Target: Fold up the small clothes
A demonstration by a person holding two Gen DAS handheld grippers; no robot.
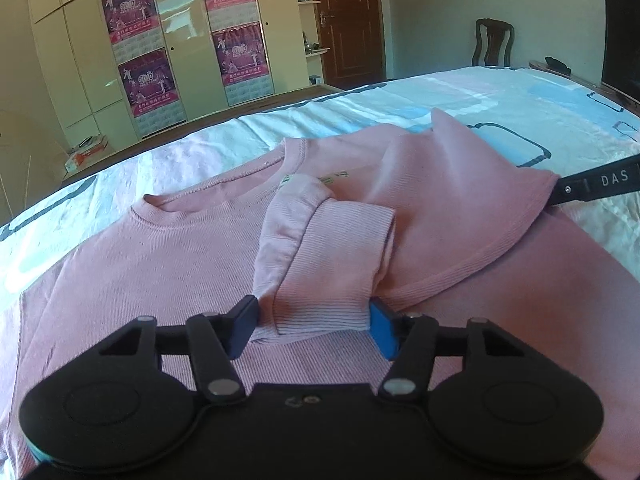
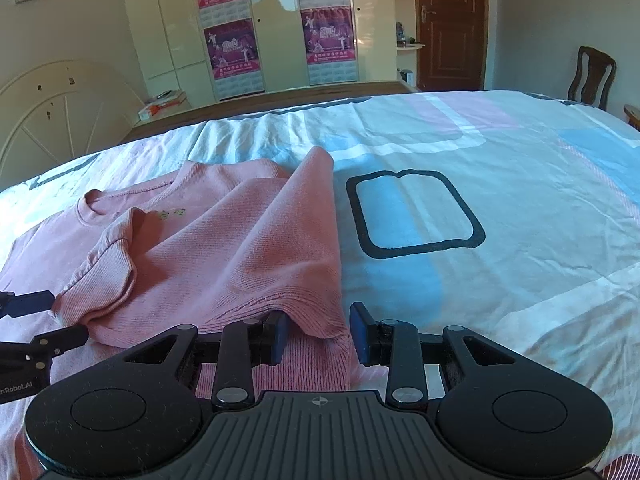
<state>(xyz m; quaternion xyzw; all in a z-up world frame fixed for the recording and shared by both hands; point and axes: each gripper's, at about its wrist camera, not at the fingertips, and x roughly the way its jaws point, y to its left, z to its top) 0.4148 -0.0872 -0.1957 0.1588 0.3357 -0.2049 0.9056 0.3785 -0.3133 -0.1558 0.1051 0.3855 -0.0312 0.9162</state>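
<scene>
I see the pink sweatshirt point(image 1: 160, 248) lying on the bed point(image 1: 500, 100), neck toward the far wardrobe point(image 1: 180, 40), with its right side folded over onto the chest. My left gripper point(image 1: 314, 326) has the ribbed sleeve cuff point(image 1: 332, 272) between its jaws, which stand fairly wide with the bunched cuff filling the gap; the cloth touches both blue pads point(image 1: 382, 330), though I cannot tell how firmly it is pinched. My right gripper point(image 2: 320, 334) sits at the folded edge near the hem, jaws wide, with a fold of pink fabric drooping between them and touching the left pad only; the right pad stands free.

The lower part of the sweatshirt is hidden under both gripper bodies. A small green print point(image 2: 170, 213) on the chest is half covered by the folded sleeve and too small to read. In the left view only a dark finger of the right gripper shows at the frame edge.
</scene>
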